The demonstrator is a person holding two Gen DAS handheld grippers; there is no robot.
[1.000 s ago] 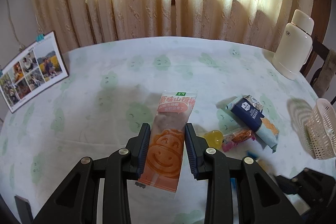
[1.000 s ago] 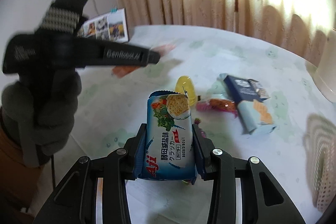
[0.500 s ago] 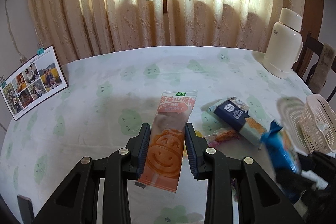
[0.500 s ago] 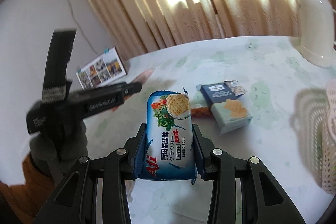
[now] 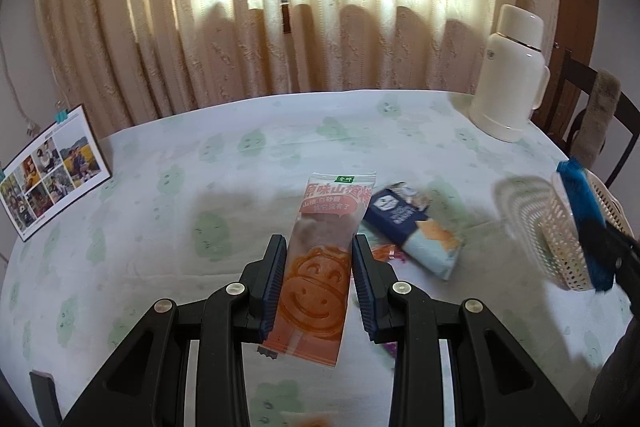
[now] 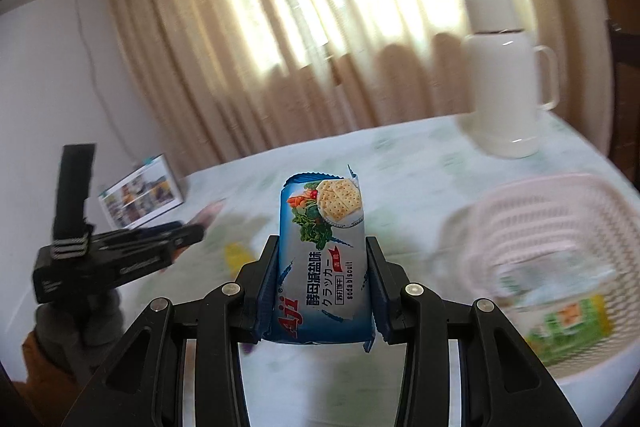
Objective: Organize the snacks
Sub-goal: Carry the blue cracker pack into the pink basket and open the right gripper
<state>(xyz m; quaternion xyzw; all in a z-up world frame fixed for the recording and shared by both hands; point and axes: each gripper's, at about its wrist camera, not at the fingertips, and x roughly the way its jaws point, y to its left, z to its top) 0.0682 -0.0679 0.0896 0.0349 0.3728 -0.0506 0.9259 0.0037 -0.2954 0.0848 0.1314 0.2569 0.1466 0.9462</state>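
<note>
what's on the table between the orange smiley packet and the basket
In the left wrist view, a dark blue snack pack lies between the orange packet and the basket.

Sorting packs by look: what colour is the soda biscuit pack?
Blue and silver soda biscuit pack, clearest in the right wrist view.

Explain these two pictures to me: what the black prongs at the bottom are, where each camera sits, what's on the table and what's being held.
There is no robot. A person holds a two-finger gripper in each hand, with a wide-angle camera on each looking along its fingers.

In the left camera's picture, the left gripper clamps an orange snack packet with a smiling face. On the table lie a dark blue packet, a white flask, a photo card and a pale basket.

In the right camera's picture, the right gripper clamps a blue soda biscuit pack close to that basket, which already holds a green packet.
</note>
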